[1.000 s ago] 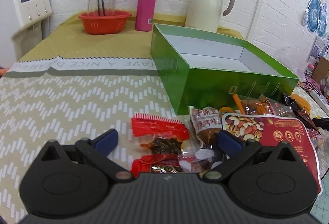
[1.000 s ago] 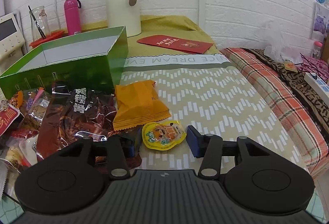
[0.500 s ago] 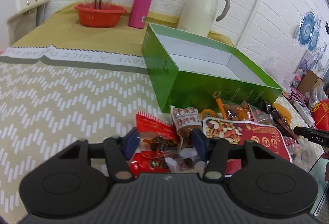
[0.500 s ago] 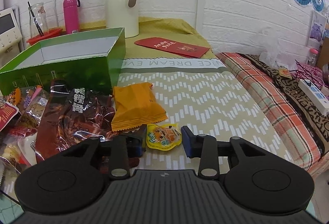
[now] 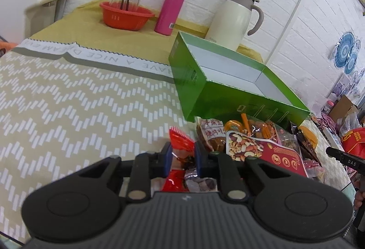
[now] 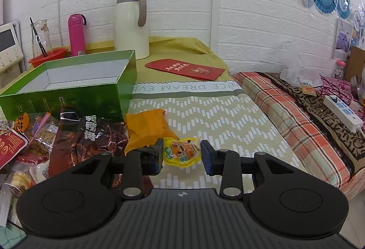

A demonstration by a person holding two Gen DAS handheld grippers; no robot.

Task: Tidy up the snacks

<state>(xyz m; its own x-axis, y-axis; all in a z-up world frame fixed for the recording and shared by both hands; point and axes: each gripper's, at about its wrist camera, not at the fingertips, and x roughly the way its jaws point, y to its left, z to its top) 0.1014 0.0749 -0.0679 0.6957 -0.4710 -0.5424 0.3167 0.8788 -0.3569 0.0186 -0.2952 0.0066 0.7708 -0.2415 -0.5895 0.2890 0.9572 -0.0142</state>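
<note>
On the left, the left gripper [image 5: 182, 158] is closing, its blue fingers [image 5: 167, 157] already pinching the red snack packet [image 5: 181, 142] at the near edge of the snack pile on the tabletop, in front of the green box [image 5: 219, 98]. The packet looks light, crinkly and slippery, so a hold across its filled middle seems safer than the sealed edge. Its lower half is hidden behind the gripper. To the right, the right gripper [image 6: 182, 154] straddles the yellow jelly pack [image 6: 182, 152] with fingers apart; whether either pad touches it is hard to tell.
</note>
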